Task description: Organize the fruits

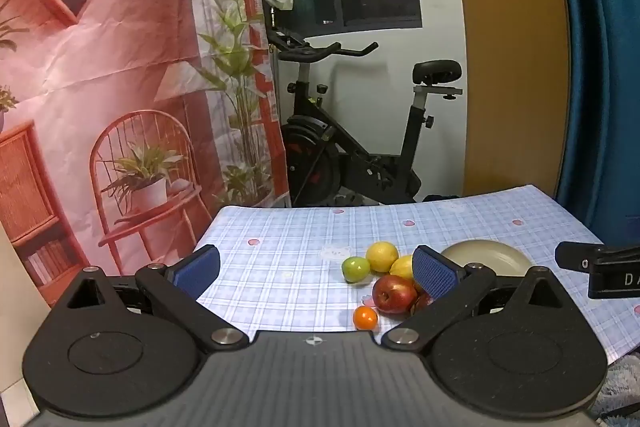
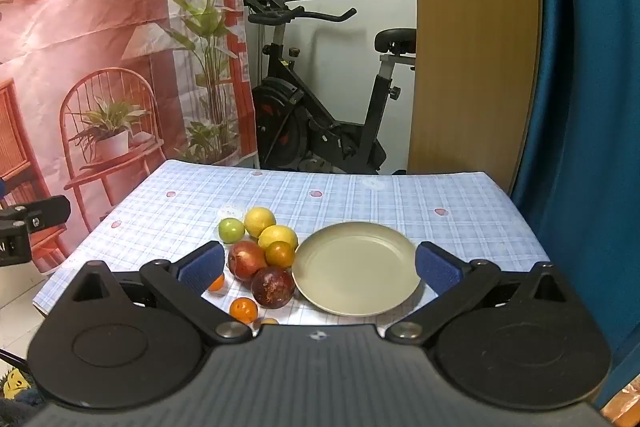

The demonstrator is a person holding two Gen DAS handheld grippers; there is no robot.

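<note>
A cluster of fruit lies on the checked tablecloth [image 2: 400, 199]: a green apple [image 2: 231, 230], two lemons [image 2: 260, 221], a red apple [image 2: 247, 260], a dark red fruit [image 2: 273, 287] and several small oranges [image 2: 243, 309]. Beside them on the right sits an empty beige plate [image 2: 356, 267]. My right gripper [image 2: 319, 267] hovers open in front of the plate and fruit, holding nothing. In the left wrist view my left gripper [image 1: 316, 271] is open and empty, with the green apple [image 1: 356, 269], red apple [image 1: 394, 293] and a small orange [image 1: 365, 317] between its fingers, farther off.
An exercise bike [image 2: 320, 115] stands behind the table. A printed backdrop [image 2: 100, 47] hangs on the left, a wooden panel [image 2: 472, 47] and blue curtain [image 2: 588, 107] on the right. The table's far half is bare cloth.
</note>
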